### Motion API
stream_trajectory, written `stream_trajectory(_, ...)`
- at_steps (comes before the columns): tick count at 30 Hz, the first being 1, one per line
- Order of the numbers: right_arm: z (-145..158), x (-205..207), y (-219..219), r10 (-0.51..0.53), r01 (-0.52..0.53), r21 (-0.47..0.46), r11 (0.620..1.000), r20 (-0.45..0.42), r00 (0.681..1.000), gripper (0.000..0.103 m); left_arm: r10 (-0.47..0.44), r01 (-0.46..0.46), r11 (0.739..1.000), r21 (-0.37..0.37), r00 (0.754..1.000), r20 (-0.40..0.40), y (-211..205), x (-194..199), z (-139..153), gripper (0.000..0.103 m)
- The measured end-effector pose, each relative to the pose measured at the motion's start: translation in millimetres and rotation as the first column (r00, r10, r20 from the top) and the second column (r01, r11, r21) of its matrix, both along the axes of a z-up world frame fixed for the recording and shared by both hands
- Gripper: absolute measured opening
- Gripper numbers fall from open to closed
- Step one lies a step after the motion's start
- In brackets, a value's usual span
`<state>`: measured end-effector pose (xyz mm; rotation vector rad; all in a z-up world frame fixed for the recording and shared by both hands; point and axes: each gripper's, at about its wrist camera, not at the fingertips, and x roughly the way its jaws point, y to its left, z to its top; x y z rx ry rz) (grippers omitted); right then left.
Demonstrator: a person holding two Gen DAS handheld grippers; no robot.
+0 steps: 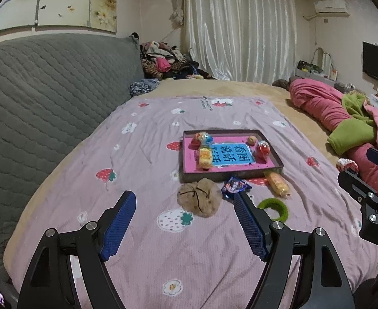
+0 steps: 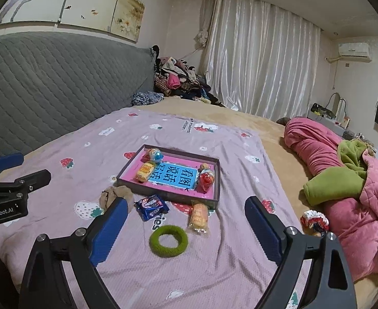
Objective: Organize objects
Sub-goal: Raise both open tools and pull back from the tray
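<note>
A pink-lined box tray (image 1: 271, 166) (image 2: 216, 180) lies on the purple strawberry sheet. It holds a yellow snack pack (image 1: 204, 157) (image 2: 145, 171), two colourful capsule toys (image 1: 263, 149) (image 2: 206, 179) and a small brown ball (image 1: 252, 139). In front of it lie a brown cloth pouch (image 1: 199, 200) (image 2: 109, 194), a blue biscuit pack (image 1: 234, 186) (image 2: 151, 207), an orange snack pack (image 1: 278, 183) (image 2: 198, 217) and a green hair ring (image 1: 276, 207) (image 2: 168, 240). My left gripper (image 1: 185, 197) is open and empty above the pouch. My right gripper (image 2: 186, 203) is open and empty above the ring.
A grey quilted headboard (image 1: 47, 90) runs along the left. A pink and green quilt (image 2: 343, 180) is bunched at the right, with a small patterned scrunchie (image 2: 313, 221) beside it. Clothes (image 2: 178, 79) are piled at the far end by the curtain.
</note>
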<state>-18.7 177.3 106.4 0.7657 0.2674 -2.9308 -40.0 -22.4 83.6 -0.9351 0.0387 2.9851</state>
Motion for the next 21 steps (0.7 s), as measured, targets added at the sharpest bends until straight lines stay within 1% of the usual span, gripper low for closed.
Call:
stream_trajectory(7, -15.8, 4.6, -0.9, -0.001, 0.001, 0.009, 1.000, 0.032, 0.999, 0.093, -0.005, 0.004, 1.000, 0.008, 1.000, 0.030, -5.5, 6.0, -20.9, 0.080)
stream_trajectory(16, -45.0, -2.8, -1.4, -0.006, 0.005, 0.013, 1.000, 0.096, 0.995, 0.093, -0.013, 0.013, 1.000, 0.001, 0.997, 0.075, -3.7, -3.0, -47.8, 0.080)
stream_trajectory(21, -56.3, -5.1, 2.3, -0.013, 0.012, 0.006, 1.000, 0.121, 0.993, 0.093, -0.024, 0.024, 1.000, -0.003, 0.994, 0.103, 2.2, -7.5, -61.4, 0.080)
